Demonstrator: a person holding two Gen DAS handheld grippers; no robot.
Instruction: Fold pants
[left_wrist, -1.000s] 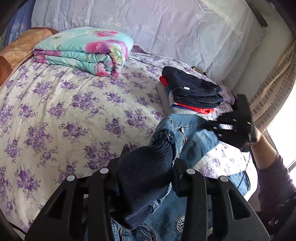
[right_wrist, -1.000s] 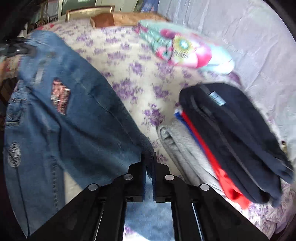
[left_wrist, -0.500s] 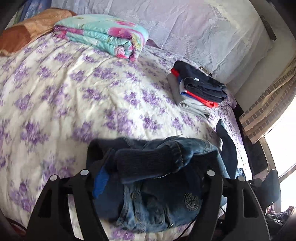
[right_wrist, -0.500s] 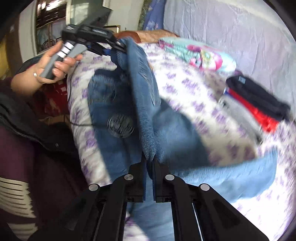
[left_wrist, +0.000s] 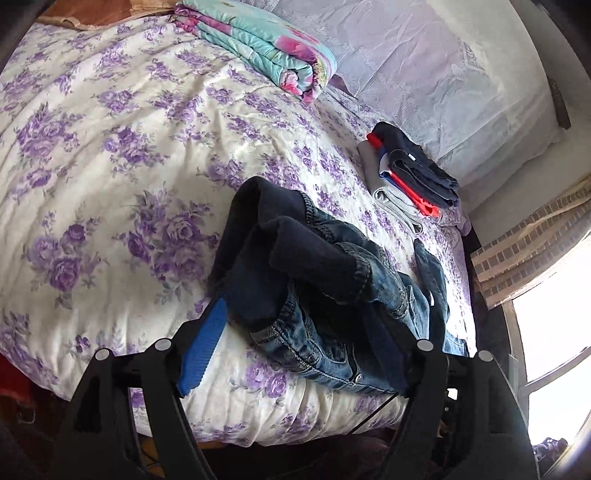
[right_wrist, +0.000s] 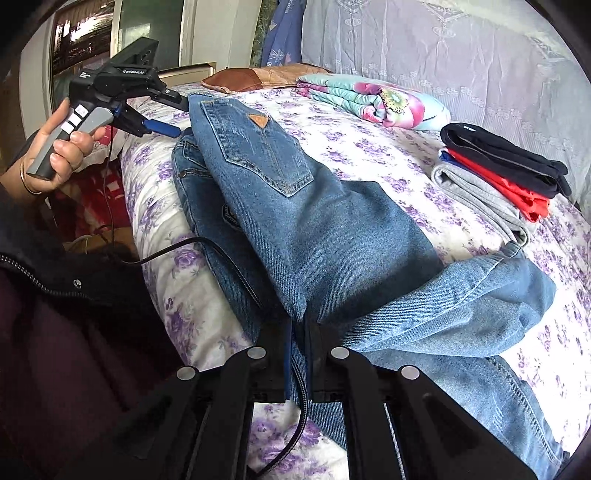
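Blue jeans (right_wrist: 295, 206) lie along the near edge of the bed, waistband to the left, legs bunched to the right. In the left wrist view the jeans' waistband (left_wrist: 314, 273) lies rumpled between the fingers. My left gripper (left_wrist: 295, 354) is open, its blue pad (left_wrist: 201, 350) bare, the waistband lying loose between the jaws; it also shows in the right wrist view (right_wrist: 173, 114) at the waistband. My right gripper (right_wrist: 298, 332) is shut on a fold of the jeans near the crotch.
A stack of folded clothes (right_wrist: 502, 173) sits at the far right of the floral bedspread (left_wrist: 110, 155); it also shows in the left wrist view (left_wrist: 406, 173). A folded floral quilt (right_wrist: 373, 99) lies at the back. A black cable (right_wrist: 207, 251) crosses the bed edge.
My left gripper opened and let go of the waistband, which dropped onto the bed. My right gripper, still shut on the denim, laid the jeans down along the bed edge.
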